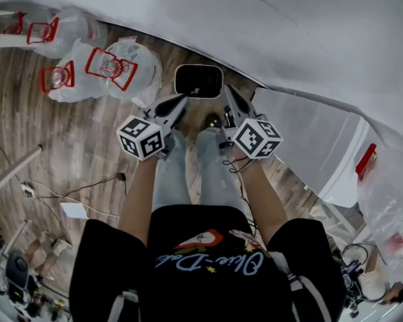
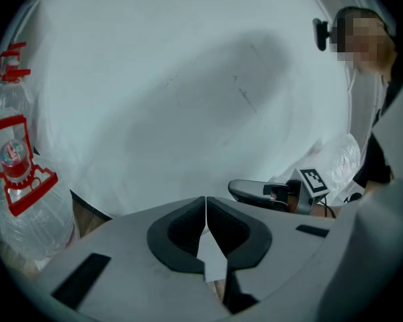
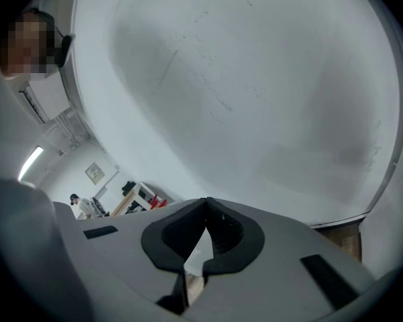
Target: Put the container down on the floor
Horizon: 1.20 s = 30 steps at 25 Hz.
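Observation:
A black rectangular container (image 1: 199, 80) with a pale rim rests on the wooden floor (image 1: 74, 146) against the white wall. In the head view my left gripper (image 1: 180, 103) and right gripper (image 1: 228, 94) point at it from just in front, side by side, and neither touches it. Both are shut with nothing between the jaws. The left gripper view shows its jaws (image 2: 206, 201) pressed together against the white wall, with the right gripper (image 2: 265, 192) off to the right. In the right gripper view the jaws (image 3: 206, 205) are likewise closed and empty. Neither gripper view shows the black container.
Several clear plastic containers with red latches (image 1: 107, 69) sit on the floor at the left, also visible as clear plastic containers (image 2: 17, 159) in the left gripper view. White boxes (image 1: 322, 139) stand at the right. A cable (image 1: 87, 186) and paper lie on the floor at lower left.

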Tool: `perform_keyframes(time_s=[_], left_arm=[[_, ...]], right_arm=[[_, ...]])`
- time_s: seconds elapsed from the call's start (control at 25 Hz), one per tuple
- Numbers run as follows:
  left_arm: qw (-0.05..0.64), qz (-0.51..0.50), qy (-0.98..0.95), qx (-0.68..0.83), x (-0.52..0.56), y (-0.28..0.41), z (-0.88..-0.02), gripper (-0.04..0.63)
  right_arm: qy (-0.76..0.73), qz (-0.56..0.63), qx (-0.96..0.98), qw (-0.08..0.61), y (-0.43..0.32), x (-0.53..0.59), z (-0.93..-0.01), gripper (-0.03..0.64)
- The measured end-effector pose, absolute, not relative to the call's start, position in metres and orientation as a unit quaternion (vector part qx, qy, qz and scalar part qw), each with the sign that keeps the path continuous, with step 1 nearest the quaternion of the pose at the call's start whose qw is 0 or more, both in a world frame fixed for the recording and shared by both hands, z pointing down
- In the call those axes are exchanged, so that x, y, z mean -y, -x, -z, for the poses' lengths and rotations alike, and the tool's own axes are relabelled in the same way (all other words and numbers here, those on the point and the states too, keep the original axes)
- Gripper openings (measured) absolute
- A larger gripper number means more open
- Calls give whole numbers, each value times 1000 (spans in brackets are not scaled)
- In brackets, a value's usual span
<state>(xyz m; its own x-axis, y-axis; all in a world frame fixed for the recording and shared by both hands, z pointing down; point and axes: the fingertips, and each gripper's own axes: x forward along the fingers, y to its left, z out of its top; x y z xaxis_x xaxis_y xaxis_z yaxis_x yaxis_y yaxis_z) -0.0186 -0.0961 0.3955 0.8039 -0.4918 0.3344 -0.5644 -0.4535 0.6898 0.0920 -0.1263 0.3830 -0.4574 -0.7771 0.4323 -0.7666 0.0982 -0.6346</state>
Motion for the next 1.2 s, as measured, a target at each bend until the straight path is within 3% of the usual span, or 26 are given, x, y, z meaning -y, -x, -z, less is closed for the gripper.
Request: perform_keyframes(time_s=[1.2], left_arm=[[278,2,-908,315,94,37,-170,8]], right_arm=[[481,294,-826,8,-73,104,-183,-2]])
